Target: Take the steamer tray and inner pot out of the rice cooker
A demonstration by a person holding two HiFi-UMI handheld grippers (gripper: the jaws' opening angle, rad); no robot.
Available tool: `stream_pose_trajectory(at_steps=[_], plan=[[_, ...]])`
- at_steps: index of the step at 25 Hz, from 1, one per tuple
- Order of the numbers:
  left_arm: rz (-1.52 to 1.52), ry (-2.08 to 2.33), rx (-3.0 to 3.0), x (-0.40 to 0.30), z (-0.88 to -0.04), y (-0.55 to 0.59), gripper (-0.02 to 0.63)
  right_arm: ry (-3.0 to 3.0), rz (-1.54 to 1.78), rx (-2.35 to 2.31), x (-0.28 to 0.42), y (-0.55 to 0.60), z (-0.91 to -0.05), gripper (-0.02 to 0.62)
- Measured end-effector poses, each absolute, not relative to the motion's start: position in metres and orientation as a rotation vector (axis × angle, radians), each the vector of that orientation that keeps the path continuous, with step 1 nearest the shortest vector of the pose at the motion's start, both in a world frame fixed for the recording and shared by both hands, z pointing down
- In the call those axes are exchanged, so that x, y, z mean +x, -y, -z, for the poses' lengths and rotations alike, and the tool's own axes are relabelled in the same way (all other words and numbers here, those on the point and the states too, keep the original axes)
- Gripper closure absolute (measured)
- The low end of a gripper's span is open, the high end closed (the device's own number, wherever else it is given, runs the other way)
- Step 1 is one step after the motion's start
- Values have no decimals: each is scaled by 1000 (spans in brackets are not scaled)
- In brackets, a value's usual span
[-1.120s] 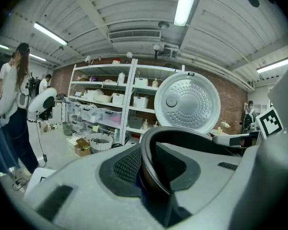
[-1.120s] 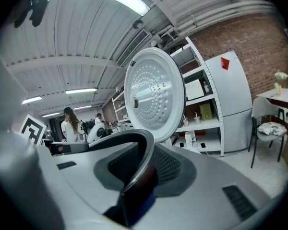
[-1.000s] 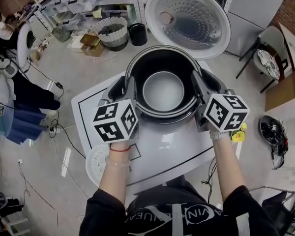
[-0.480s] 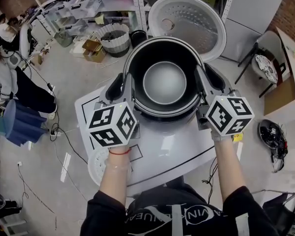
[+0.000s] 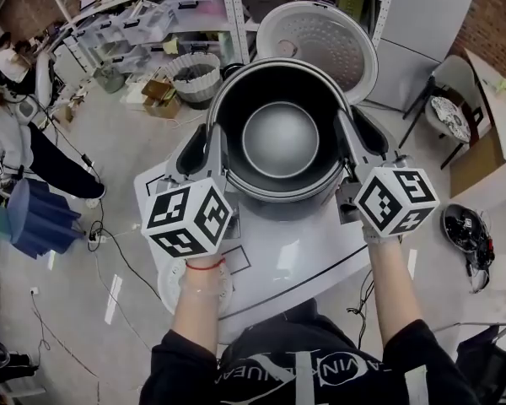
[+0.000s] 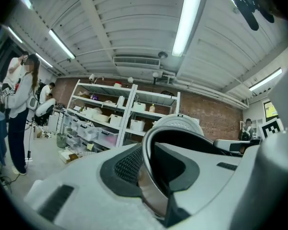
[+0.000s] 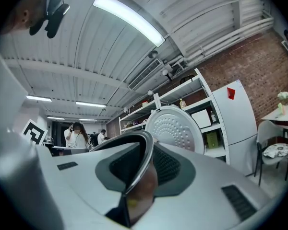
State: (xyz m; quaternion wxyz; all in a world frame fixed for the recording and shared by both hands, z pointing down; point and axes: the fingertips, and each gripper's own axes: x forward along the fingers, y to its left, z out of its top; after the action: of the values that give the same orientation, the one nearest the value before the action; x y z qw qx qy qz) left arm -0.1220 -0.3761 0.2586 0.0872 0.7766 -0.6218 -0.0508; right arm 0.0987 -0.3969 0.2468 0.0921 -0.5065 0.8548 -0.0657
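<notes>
— On the inner pot (image 5: 280, 137): mirror-bright metal outside and at the rim, dark matt coating within.
— Yes. On the lid plate (image 5: 320, 40): dull silvery metal, dimpled all over.
— Then the pads (image 6: 129, 164) on the jaws: black, finely knurled, set in matt grey plastic.
— And the bench (image 5: 299, 247): white, smooth, glossy, with soft reflections.

Workshop-style lab: far metal shelves (image 6: 121, 110) loaded with bins (image 6: 89, 132), brick wall (image 6: 216, 115) behind, ceiling tube lights (image 6: 185, 20), cables (image 5: 110, 241) trailing over bare floor (image 5: 135, 133).
</notes>
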Motion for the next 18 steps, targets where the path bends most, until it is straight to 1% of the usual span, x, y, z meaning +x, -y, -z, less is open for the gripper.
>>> stream_pose_trajectory(at_steps=[13,18], plan=[[286,1839,2382,-150,-224,313,532,-2451,68,-1476,72,323,-206,526],[283,1876,2359,-161,-221,292,532,-2466,77,-1424,61,308,-202,525]])
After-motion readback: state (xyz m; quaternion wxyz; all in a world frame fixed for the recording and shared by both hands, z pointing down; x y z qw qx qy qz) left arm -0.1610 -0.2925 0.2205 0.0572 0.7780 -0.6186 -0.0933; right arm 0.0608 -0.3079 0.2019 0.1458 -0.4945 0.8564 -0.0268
